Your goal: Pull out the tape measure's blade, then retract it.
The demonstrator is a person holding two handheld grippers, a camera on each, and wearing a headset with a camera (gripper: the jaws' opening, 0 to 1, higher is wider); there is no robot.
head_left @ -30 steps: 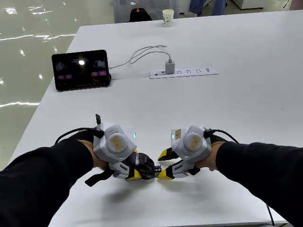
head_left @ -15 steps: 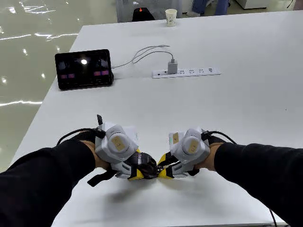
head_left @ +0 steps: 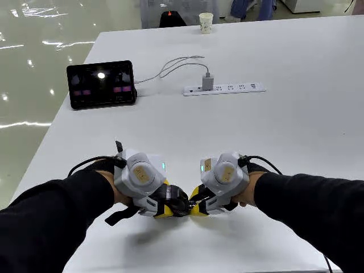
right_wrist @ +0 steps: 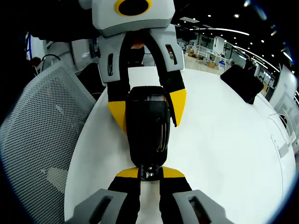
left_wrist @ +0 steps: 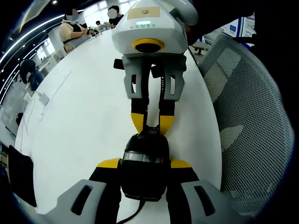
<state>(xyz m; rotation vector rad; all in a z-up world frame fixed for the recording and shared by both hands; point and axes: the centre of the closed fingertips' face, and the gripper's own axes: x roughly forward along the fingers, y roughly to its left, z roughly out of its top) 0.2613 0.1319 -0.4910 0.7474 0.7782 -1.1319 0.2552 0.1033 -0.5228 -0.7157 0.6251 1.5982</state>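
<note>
Tabletop (head_left: 284, 68): white and broad, bare all around my work at the near edge. I judge there is free run to my right for a long, straight draw.
Mesh chair (left_wrist: 252, 121): grey, just off the near edge in the left gripper view. It is out of the way of the pull.
Tablet (head_left: 101, 84): dark, propped at the far left, well apart from both tools.
Power strip (head_left: 223, 89): farther back with a charger plugged in, also well apart.
Left tool (left_wrist: 145, 163): its jaws are clamped on either side of the case and it is my anchor. I would keep it planted low by the tabletop and not let it twist as the load comes on.
Right tool (right_wrist: 150, 173): its jaws are drawn almost together, tips meeting at the mouth of the case. It faces the left tool nose to nose.
Tape measure (right_wrist: 147, 123): a black case held between the left tool's yellow tips, just above the tabletop's near edge. No blade is out yet, so I take this as the start of the pull.
End hook (right_wrist: 149, 171): a small metal tab pinched between the right tool's tips. The hold looks shallow, so I would draw slowly, in line with the slot, and watch for slipping. For the return I would walk the hook back under grip, not release it.
</note>
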